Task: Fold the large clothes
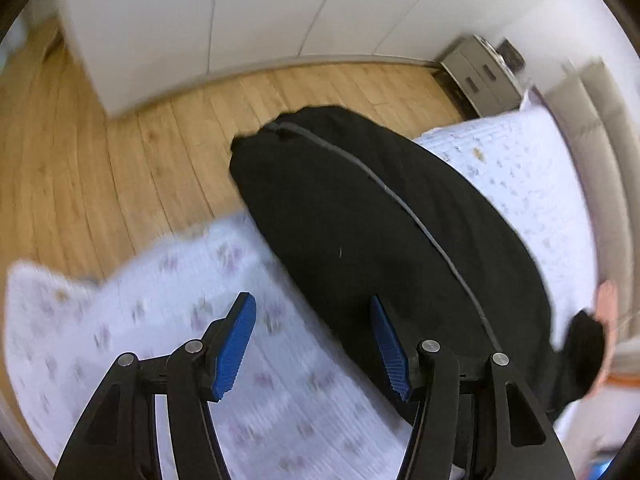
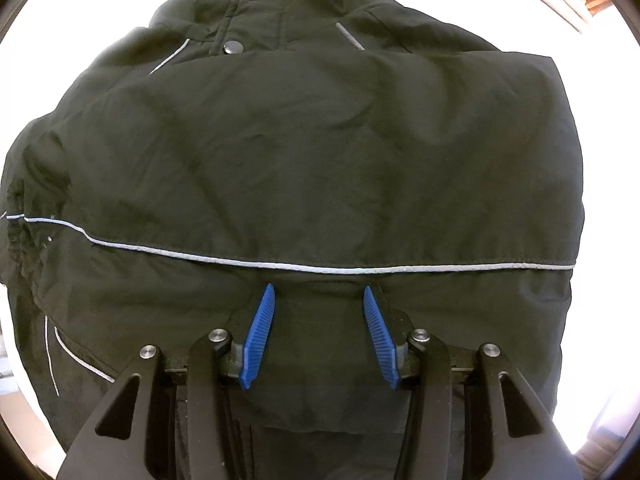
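A large black jacket (image 2: 304, 152) with thin grey reflective piping and metal snaps lies spread on the bed and fills the right wrist view. It also shows in the left wrist view (image 1: 360, 216), lying across the bed. My right gripper (image 2: 318, 300) is open just above the jacket's lower part, below the piping line, holding nothing. My left gripper (image 1: 312, 312) is open and empty above the bedspread at the jacket's left edge; its right finger is over the black cloth.
The bed has a white bedspread (image 1: 168, 320) with a small floral print. Wooden floor (image 1: 100, 160) lies beyond the bed edge, with white cabinets (image 1: 240, 12) and a grey drawer unit (image 1: 480, 72) behind. A person's hand (image 1: 608, 300) shows at the right.
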A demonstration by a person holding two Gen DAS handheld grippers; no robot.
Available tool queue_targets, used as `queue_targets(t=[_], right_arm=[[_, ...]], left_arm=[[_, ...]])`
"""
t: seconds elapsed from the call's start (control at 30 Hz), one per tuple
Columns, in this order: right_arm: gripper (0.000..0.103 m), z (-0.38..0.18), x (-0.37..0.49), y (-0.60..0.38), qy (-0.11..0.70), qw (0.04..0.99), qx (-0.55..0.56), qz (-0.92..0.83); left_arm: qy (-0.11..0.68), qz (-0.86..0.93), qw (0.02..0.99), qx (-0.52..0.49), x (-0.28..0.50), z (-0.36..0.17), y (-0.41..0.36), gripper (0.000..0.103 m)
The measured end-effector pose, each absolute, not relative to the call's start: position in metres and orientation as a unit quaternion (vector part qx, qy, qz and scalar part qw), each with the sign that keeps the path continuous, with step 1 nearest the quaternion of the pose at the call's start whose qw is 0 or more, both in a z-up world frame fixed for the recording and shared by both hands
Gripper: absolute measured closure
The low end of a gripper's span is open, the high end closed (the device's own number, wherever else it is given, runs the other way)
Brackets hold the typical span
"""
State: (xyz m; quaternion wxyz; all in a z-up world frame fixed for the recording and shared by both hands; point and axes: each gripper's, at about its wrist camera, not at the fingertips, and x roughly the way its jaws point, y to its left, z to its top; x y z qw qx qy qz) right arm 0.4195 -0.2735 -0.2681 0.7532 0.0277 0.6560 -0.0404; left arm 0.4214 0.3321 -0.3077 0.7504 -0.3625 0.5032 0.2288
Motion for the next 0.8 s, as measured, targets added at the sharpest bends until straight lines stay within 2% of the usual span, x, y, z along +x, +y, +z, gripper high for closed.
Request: queue_targets(t=[0.23,0.27,0.33,0.4,0.47,0.57,0.8], right_arm=[[0.052,-0.266,0.416,-0.266,0.654,0.755,0.021,-0.040],[0.052,-0.267,0.416,-0.265,0.655,0.754,0.021,-0.039],[0.052,-0.267,0.417,-0.264,0.657,0.753,0.020,-0.035],[0.051,-0.267,0.417,-0.262,0.657,0.753,0.018,-0.031],[0.051,-0.266,0.416,-0.261,0.657,0.753,0.012,-0.024],[0.051,-0.265,0.416,-0.260,0.657,0.754,0.009,-0.015],[0.050,-0.263,0.415,-0.261,0.654,0.756,0.010,-0.004]], left_arm=[[0.500,0.210,0.762,-0.354,0.447,-0.313,0.338,0.042],[0.500,0.212,0.764,-0.349,0.448,-0.312,0.337,0.044],[0.501,0.223,0.770,-0.326,0.449,-0.309,0.334,0.060],[0.498,0.229,0.782,-0.296,0.448,-0.298,0.326,0.080],[0.499,0.237,0.798,-0.242,0.453,-0.282,0.309,0.086],[0.480,0.222,0.832,-0.169,0.455,-0.247,0.269,0.088],[0.431,0.124,0.891,-0.071,0.441,-0.166,0.155,0.090]])
